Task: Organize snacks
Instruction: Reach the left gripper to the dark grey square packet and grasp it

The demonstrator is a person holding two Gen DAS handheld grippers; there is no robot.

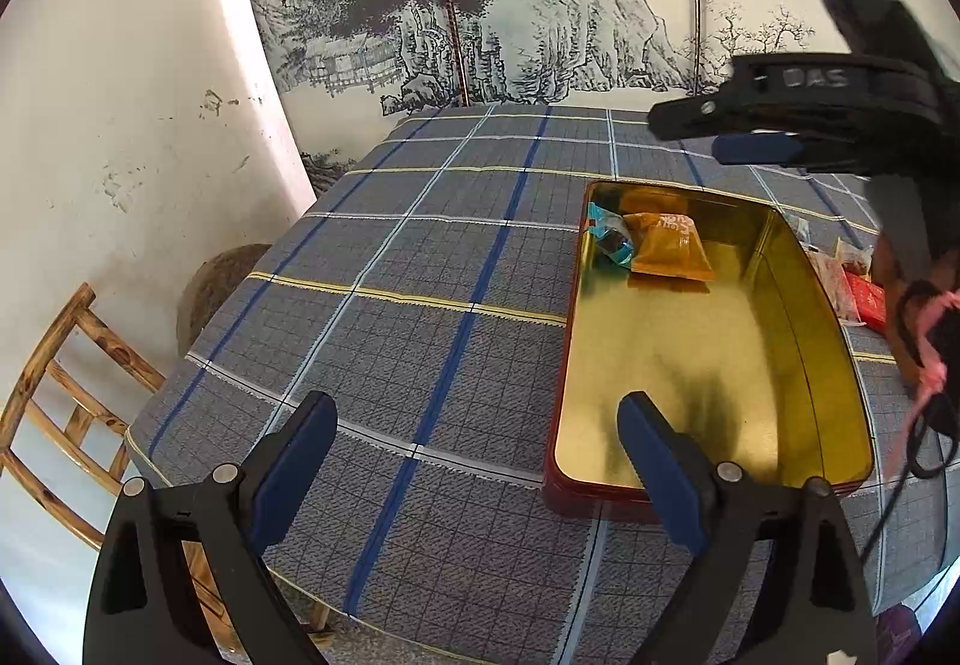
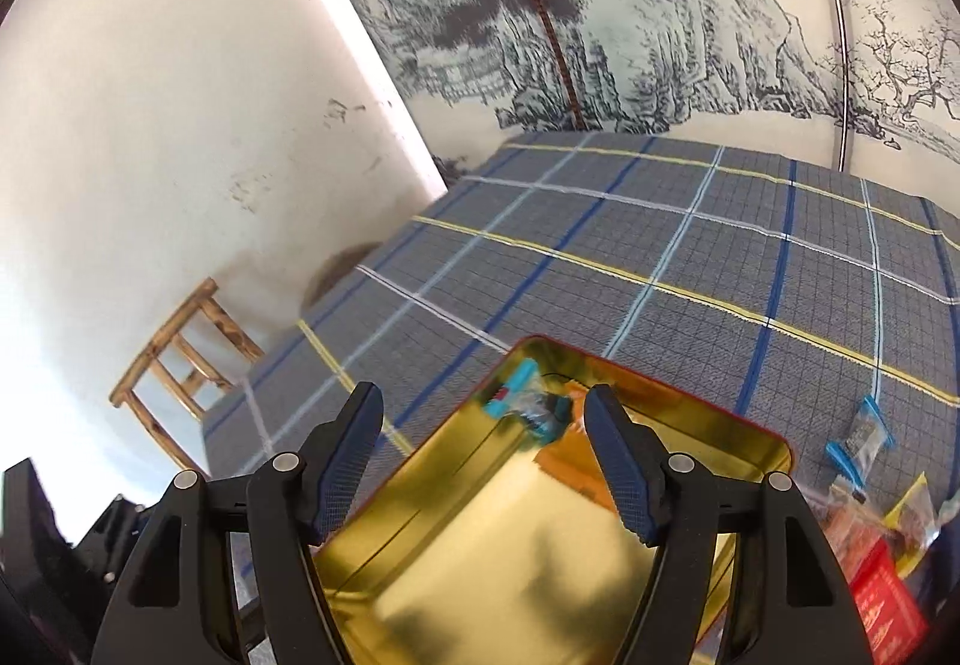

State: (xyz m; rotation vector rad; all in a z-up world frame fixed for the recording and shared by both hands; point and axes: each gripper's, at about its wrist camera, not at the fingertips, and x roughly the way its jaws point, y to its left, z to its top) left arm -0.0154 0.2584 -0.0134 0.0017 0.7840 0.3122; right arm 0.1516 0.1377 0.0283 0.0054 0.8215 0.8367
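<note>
The right gripper [image 2: 483, 455] hangs over the near end of an open tin [image 2: 744, 422] with a gold inside and a red outer rim, its blue-padded jaws standing moderately apart with nothing between them and nothing touching the pads. In the right wrist view, just beyond the fingertips at twelve o'clock, a blue-wrapped snack [image 2: 522, 407] lies in the tin's far corner, and an orange packet [image 2: 567, 464] lies beside it, partly hidden behind the right-hand finger. Out at three o'clock, on the plaid tablecloth [image 2: 600, 245], a second blue-edged packet [image 2: 861, 434] lies well apart from the tin, and toward four o'clock a heap of loose snacks [image 2: 882, 557], one of them red, sits near the tin's right wall. The left gripper [image 1: 477, 428] is held wide apart and empty above the cloth, its right-hand finger over the tin's near left corner. From its view the tin [image 1: 567, 341] sits at one to two o'clock, with the blue-wrapped snack [image 1: 612, 240] and the orange packet [image 1: 669, 248] together at its far end. A wooden chair [image 1: 66, 377] stands off the table's edge at nine o'clock.
</note>
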